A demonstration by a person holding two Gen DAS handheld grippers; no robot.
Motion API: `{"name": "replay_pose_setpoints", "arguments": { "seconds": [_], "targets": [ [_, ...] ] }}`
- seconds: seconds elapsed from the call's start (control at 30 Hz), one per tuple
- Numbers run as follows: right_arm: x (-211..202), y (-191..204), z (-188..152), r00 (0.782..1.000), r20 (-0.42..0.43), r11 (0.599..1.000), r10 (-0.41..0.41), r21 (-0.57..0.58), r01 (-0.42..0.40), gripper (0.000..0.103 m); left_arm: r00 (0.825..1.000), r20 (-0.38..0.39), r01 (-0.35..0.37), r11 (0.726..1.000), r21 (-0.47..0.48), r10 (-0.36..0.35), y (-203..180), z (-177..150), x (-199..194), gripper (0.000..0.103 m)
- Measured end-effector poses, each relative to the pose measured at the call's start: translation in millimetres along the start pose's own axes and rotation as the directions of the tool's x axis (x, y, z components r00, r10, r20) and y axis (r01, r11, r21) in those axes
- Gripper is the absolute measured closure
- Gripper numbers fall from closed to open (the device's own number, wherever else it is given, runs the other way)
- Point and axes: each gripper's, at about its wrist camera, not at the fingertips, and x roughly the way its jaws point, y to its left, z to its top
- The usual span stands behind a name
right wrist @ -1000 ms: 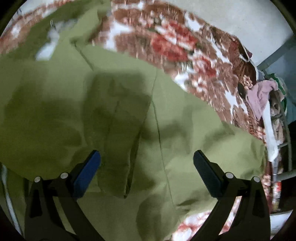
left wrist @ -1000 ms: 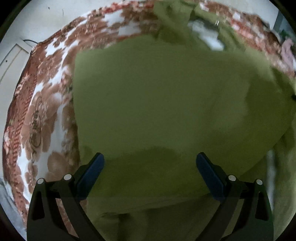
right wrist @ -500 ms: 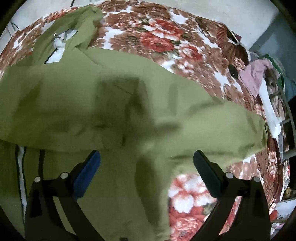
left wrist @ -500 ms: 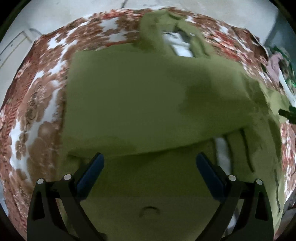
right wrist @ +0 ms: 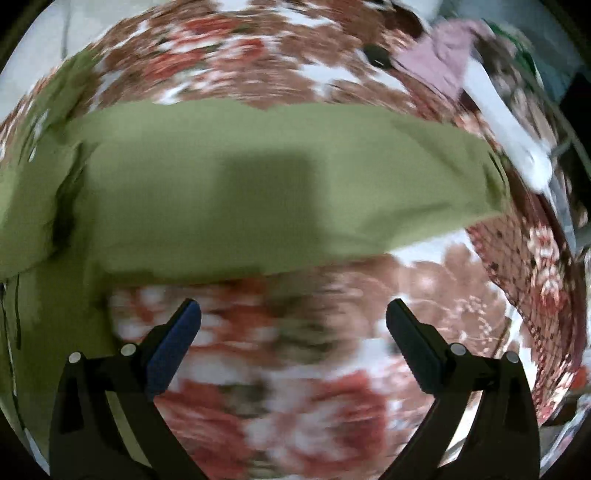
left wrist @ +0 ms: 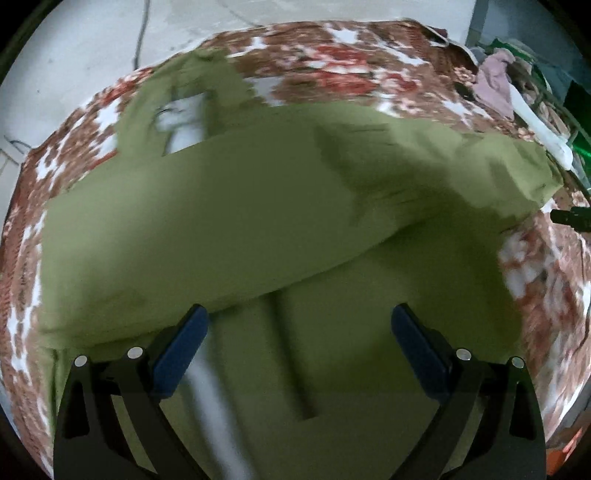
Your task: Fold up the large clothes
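Olive garment folded across the floral bedspread, both claws released.
My left claw [left wrist: 299, 334] gapes over the olive garment [left wrist: 258, 206]; my right claw [right wrist: 293, 326], fingers apart and empty, hangs over the floral bedspread [right wrist: 314, 387] beside the garment's near-right edge.

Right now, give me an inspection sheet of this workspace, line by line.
Surface: floral bedspread, red, brown and white.
Job's things: green garment spread across it, one layer folded over; white lining shows near its far end.
Clutter: pink cloth and a white object at the far right edge.
Grippers: left gripper open over the garment; right gripper open over the bedspread; both empty.
Cables: thin cable on the wall.
Surroundings: pale wall; details blurred.
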Motion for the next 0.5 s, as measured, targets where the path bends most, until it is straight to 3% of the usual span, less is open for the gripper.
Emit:
{"name": "replay_pose_setpoints", "arguments": {
  "seconds": [0.07, 0.2, 0.37, 0.5],
  "targets": [
    [3, -39, 7, 1.0, -0.001, 1.0, -0.007, 0.01, 0.007, 0.005, 1.0, -0.004, 0.002, 1.0, -0.024, -0.002, -33, 9, 7, 0.005],
    [17, -111, 26, 1.0, -0.005, 0.998, 0.024, 0.053, -0.024, 0.005, 0.997, -0.032, 0.065, 0.983, -0.17, -0.071, -70, 25, 21, 0.005],
    [45, -195, 49, 0.998, -0.019, 0.979, 0.068, 0.194, -0.063, 0.005, 1.0, -0.016, 0.015, 0.987, -0.159, -0.018, -110, 42, 28, 0.005],
    [68, -241, 63, 0.99, -0.013, 0.937, 0.141, 0.323, -0.129, 0.005, 1.0, -0.012, -0.014, 0.991, -0.13, 0.013, -124, 50, 35, 0.005]
  ]
}}
